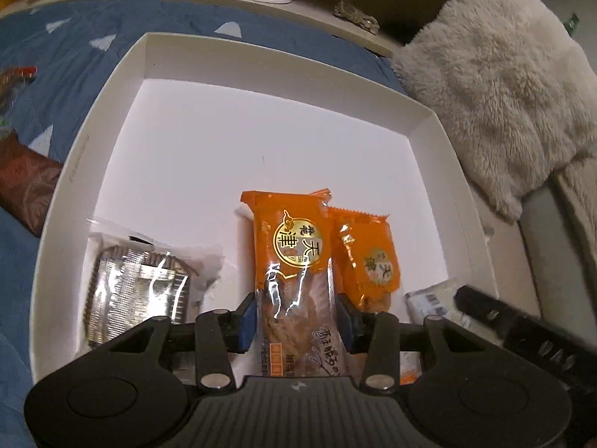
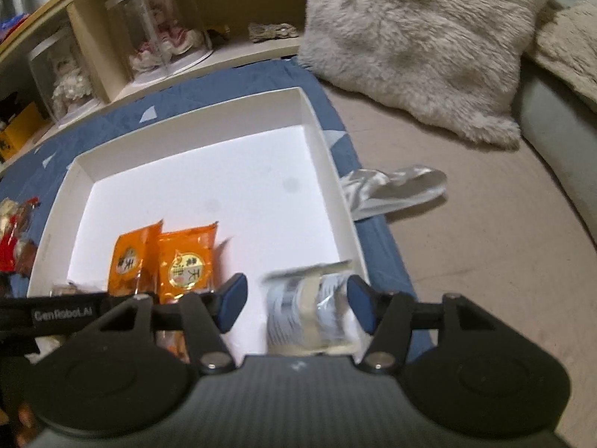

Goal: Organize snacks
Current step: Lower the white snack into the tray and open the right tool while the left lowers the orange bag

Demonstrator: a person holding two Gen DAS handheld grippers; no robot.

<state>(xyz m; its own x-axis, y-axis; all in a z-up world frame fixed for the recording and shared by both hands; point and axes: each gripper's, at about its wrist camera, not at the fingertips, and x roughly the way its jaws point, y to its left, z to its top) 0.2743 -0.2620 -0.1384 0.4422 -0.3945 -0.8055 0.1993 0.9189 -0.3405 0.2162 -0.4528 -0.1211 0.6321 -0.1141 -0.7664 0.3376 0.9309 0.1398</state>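
Note:
A white open box lies on a blue quilt. My left gripper is shut on a tall orange snack packet, which stands on the box floor with both blue pads pressing its clear lower half. A second orange packet leans just to its right, and a silver foil packet lies to its left. In the right wrist view both orange packets show at the box's near left. My right gripper is open around a blurred blue-and-white packet in the box's near right corner; the left pad stands apart from it.
A fluffy beige pillow lies beyond the box to the right. A wooden shelf with clear display cases runs behind. A silver pouch lies outside the right wall. Red-wrapped snacks and a dark red packet rest on the quilt at the left.

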